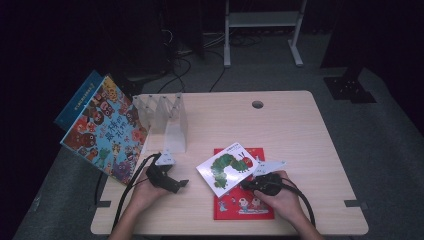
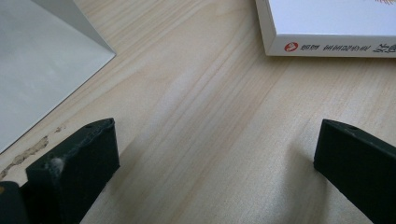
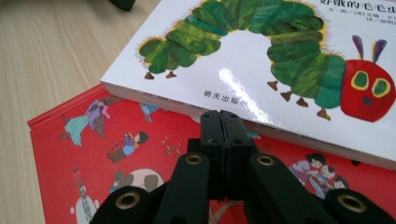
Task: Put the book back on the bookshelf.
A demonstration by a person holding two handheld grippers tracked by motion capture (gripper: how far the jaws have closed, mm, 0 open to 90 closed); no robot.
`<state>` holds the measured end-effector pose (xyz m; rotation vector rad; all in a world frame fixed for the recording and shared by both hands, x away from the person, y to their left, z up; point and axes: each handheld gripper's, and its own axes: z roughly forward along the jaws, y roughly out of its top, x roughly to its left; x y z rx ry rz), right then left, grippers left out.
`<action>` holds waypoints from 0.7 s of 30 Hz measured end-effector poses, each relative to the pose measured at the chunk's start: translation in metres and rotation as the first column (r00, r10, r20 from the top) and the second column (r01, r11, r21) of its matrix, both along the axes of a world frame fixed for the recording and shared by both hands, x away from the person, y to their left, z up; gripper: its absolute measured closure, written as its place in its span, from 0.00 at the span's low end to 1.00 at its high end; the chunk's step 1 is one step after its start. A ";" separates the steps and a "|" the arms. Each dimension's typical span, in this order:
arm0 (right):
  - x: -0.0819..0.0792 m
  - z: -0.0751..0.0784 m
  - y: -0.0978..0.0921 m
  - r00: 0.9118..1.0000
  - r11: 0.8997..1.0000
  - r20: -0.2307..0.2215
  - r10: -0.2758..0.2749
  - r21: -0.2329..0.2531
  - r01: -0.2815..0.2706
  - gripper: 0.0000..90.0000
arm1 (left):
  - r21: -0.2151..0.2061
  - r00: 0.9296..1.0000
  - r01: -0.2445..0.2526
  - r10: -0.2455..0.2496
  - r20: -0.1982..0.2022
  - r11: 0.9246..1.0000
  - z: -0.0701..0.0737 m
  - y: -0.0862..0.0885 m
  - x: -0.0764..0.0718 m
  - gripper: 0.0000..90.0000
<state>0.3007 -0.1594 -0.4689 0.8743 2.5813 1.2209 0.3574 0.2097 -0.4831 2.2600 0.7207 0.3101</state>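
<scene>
A white caterpillar picture book (image 1: 227, 167) lies askew on top of a red picture book (image 1: 242, 205) at the front middle of the wooden table (image 1: 300, 135). My right gripper (image 1: 247, 184) sits at the white book's near right edge. In the right gripper view the white book (image 3: 261, 60) lies on the red book (image 3: 93, 154), and the right gripper (image 3: 225, 115) is shut, tips against the white book's lower edge with nothing between them. My left gripper (image 1: 180, 185) rests left of the books. It is open (image 2: 215, 135) over bare wood, short of the white book's spine (image 2: 327, 44).
A clear divider rack (image 1: 165, 117) stands at the back left, its base (image 2: 37, 60) close to the left gripper. A large colourful book (image 1: 102, 127) and a blue one (image 1: 80, 97) lean off the table's left edge. A cable hole (image 1: 257, 104) marks the far middle.
</scene>
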 end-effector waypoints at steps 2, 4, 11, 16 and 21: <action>-0.001 -0.001 0.000 1.000 1.000 -0.001 -0.003 -0.003 0.003 0.98 | -0.017 1.000 -0.012 0.012 -0.024 1.000 0.002 0.000 0.002 0.00; -0.001 -0.002 0.000 1.000 1.000 -0.002 -0.006 -0.002 0.006 0.98 | -0.014 0.999 -0.017 0.017 -0.030 1.000 0.004 -0.001 0.003 0.00; -0.001 -0.003 0.001 1.000 1.000 -0.005 -0.013 0.009 0.013 0.98 | -0.033 0.998 0.009 -0.011 -0.062 0.999 0.016 -0.013 0.006 0.00; -0.001 -0.003 0.005 1.000 1.000 -0.006 -0.014 0.009 0.014 0.98 | -0.071 0.996 0.043 -0.049 -0.074 0.997 0.027 -0.027 0.012 0.00; 0.000 -0.002 0.008 1.000 1.000 -0.002 -0.009 -0.002 0.009 0.98 | -0.088 0.992 0.069 -0.077 -0.097 0.994 0.031 -0.042 0.018 0.00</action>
